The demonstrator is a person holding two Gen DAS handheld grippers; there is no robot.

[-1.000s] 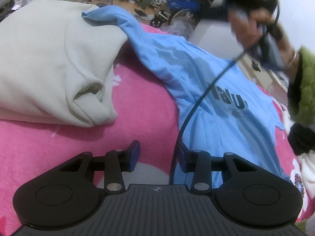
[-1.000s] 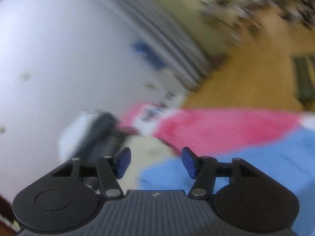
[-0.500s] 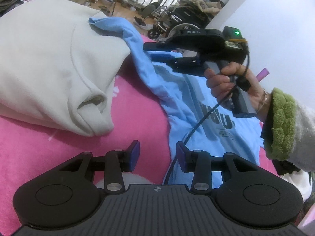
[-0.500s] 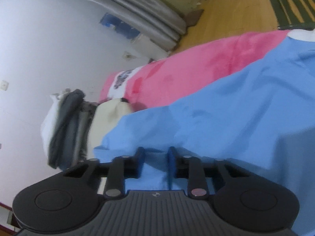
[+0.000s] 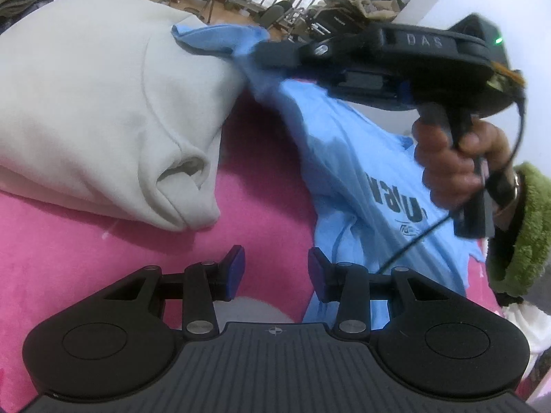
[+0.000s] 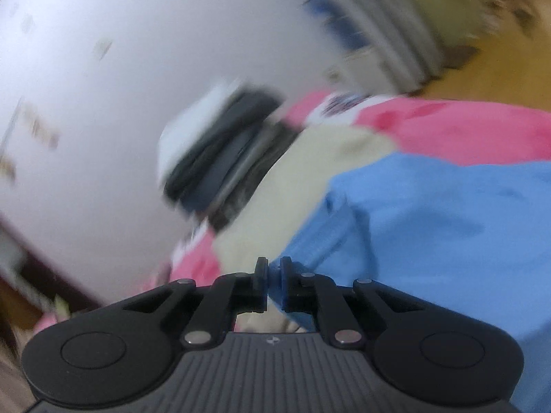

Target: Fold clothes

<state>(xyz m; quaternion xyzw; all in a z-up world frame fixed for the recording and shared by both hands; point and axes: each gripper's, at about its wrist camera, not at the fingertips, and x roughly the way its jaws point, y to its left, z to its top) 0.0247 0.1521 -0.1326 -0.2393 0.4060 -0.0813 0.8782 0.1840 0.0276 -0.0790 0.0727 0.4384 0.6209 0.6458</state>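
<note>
Left claw point(image 5: 275, 272): jaws wide apart, holding nothing, low over the pink bedcover point(image 5: 86, 251). Blue T-shirt point(image 5: 347, 158) lies ahead and to the right of it, its dark chest print only partly legible. Folded cream sweatshirt point(image 5: 96, 103) sits ahead-left, one shirt corner draped on it.

Right claw point(image 6: 273, 277): jaws nearly closed, pinching the shirt's edge. Its body reads "DAS" in the left wrist view. Right wrist view blurred.

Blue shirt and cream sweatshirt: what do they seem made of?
The blue shirt looks like thin cotton jersey, matte: it drapes in fine wrinkles and carries dark print. The cream sweatshirt looks like thick fleece-type knit, matte: bulky rounded folds, stitched seams. Fibre content cannot be told.
</note>
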